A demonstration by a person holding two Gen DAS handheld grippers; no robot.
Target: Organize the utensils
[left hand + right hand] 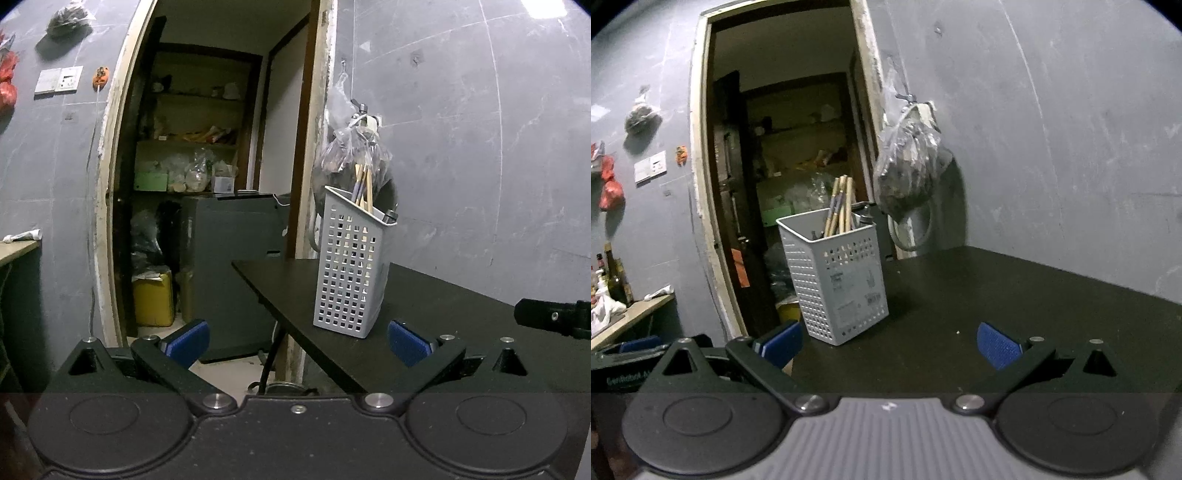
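A white perforated utensil holder [351, 266] [836, 280] stands upright on the dark table [443, 317] [997, 295], near its left edge. Wooden chopsticks [364, 184] [840, 206] and a dark-handled utensil [390, 216] stick out of its top. My left gripper [297, 345] is open and empty, just short of the holder and level with its base. My right gripper [888, 345] is also open and empty, to the right of the holder over the table. The right gripper's black tip [550, 317] shows at the right edge of the left wrist view.
An open doorway [207, 184] to a storeroom with shelves lies behind the table's left edge. A plastic bag [908, 166] hangs on the grey wall behind the holder. A side counter [628, 317] with bottles stands at far left. The table reaches right to the wall.
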